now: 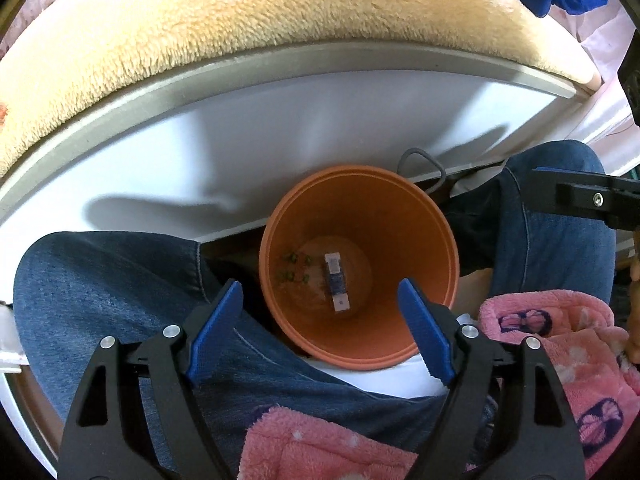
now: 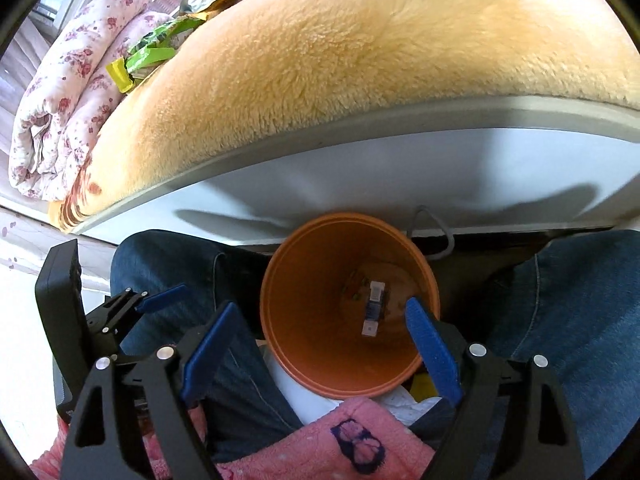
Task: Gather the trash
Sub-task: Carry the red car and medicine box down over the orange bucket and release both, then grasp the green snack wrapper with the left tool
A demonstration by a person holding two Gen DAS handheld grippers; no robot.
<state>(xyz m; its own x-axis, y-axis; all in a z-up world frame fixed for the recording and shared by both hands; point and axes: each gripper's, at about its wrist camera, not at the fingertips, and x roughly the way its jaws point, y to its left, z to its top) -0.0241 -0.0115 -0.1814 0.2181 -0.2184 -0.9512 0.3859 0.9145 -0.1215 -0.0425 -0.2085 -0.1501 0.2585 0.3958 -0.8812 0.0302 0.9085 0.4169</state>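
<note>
Trash, a small blue-and-white wrapper (image 1: 335,283), lies flat in the bottom of the orange bin (image 1: 280,216) between the person's knees, its long axis pointing away from both empty, wide-open claws, left claw (image 1: 320,332) and right claw (image 2: 318,350) hovering equally near the rim.

Your left gripper (image 1: 320,312): blue fingers (image 1: 426,334) on black arms; right gripper (image 2: 320,340) has the same scheme. Between and just beyond your fingers: orange bin (image 1: 420,216), plain inside. At its bottom, a blue-and-white wrapper (image 1: 335,282) with small green bits (image 1: 294,267) beside it. Dark blue denim jeans (image 1: 104,280) on both sides of the fingers. Under your fingers, a pink fleece garment (image 1: 576,344) with white dots and navy bows. Beyond the bin: white bed frame (image 1: 280,120), tan fuzzy blanket (image 1: 240,20). Far left in your right view: white quilt (image 2: 64,92) with red floral print, green snack bag (image 2: 160,48).
</note>
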